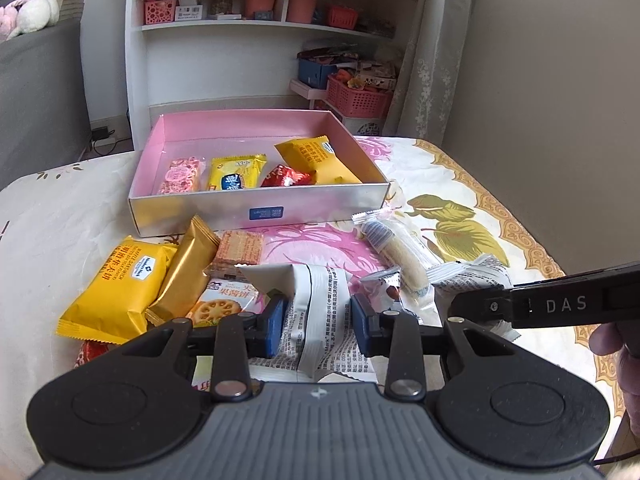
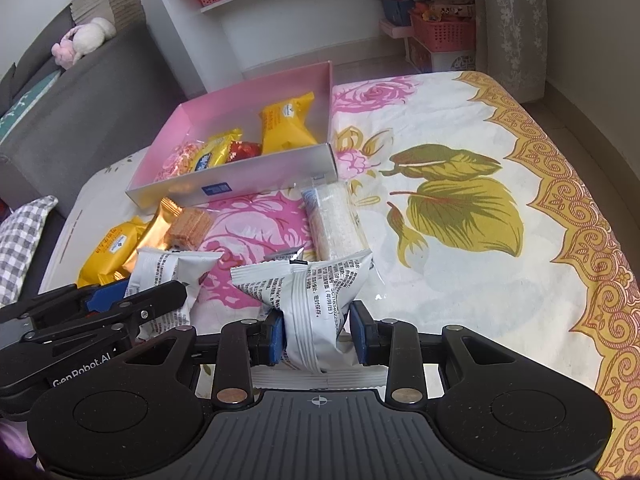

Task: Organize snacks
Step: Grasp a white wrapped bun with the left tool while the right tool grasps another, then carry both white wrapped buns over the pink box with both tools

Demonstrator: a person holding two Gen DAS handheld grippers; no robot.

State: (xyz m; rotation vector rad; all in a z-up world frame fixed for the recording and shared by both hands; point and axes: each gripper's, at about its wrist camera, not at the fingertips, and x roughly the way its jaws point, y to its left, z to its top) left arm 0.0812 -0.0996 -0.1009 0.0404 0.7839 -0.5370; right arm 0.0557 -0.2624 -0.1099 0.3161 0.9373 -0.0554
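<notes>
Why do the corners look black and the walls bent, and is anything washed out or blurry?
Left wrist view: fisheye lens bows the shelf unit, darkens corners; daylight gives soft sheen on the box front. Right wrist view: same curving at the edges; the white packet stays sharp, its print readable.
</notes>
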